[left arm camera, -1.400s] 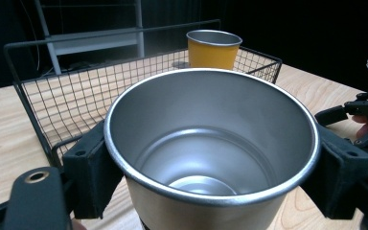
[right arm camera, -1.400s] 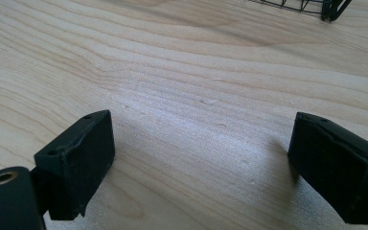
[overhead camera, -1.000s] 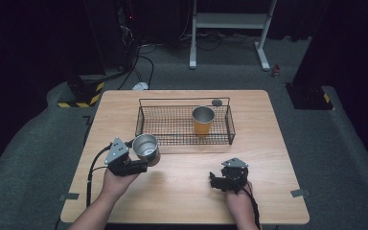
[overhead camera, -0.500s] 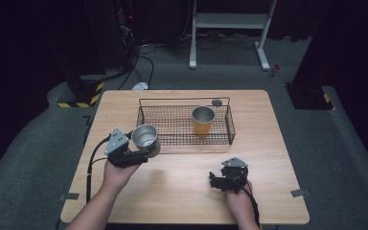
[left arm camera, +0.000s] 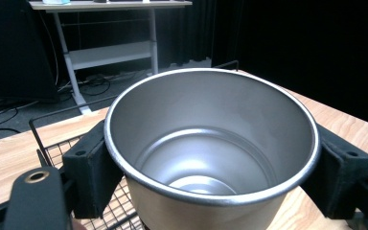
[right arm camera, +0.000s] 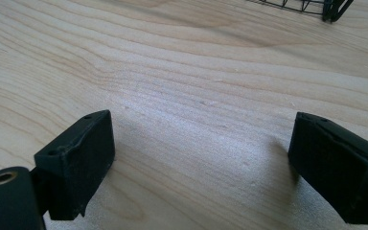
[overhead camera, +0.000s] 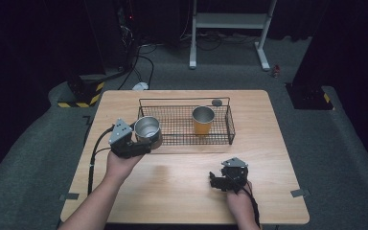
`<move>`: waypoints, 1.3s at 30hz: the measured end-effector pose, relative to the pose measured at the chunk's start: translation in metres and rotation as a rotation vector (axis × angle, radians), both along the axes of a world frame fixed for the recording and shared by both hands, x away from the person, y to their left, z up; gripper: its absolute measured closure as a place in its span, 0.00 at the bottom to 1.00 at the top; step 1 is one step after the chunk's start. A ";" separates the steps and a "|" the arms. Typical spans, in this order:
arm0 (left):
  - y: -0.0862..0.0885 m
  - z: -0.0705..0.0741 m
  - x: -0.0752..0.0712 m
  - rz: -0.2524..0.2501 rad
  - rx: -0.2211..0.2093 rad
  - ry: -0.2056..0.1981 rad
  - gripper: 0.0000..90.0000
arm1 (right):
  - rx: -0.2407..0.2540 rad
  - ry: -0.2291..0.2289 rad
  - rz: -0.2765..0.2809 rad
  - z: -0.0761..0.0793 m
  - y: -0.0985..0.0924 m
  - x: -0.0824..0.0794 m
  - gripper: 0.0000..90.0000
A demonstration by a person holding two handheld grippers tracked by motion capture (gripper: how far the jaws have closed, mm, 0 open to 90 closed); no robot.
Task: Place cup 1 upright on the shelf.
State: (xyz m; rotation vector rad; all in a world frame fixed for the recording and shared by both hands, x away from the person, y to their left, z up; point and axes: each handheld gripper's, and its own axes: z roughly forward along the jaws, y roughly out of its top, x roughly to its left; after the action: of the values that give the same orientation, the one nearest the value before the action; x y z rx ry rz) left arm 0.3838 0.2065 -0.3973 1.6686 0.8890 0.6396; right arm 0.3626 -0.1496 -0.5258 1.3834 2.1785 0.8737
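While the left hand-held gripper [left arm camera: 211, 158] clamps a steel cup [overhead camera: 147, 130] (upright) at the basket's [overhead camera: 230, 125] left end, the right hand-held gripper [right arm camera: 203, 165] rests spread on the tabletop [overhead camera: 172, 182].

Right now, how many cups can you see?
2. A silver cup is held in the left gripper at the wire basket's left end. An orange cup stands inside the basket.
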 end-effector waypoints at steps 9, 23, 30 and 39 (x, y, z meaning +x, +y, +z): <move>-0.002 0.002 0.018 0.018 0.008 0.006 0.21 | -0.003 -0.002 0.008 0.000 0.000 0.000 0.09; -0.006 -0.005 0.045 0.047 0.007 0.039 0.21 | -0.003 -0.002 0.008 0.000 0.000 0.000 0.09; -0.009 -0.008 0.060 0.064 0.019 0.053 0.21 | -0.003 -0.003 0.008 0.000 0.000 0.000 0.09; -0.016 -0.016 0.082 0.085 0.030 0.078 0.21 | -0.003 -0.002 0.009 0.000 0.000 0.000 0.10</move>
State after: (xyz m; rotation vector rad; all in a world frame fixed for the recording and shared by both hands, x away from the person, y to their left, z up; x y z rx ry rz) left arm 0.4659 0.1904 -0.4131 1.6991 1.0155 0.6513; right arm 0.3627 -0.1498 -0.5259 1.3719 2.1848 0.8748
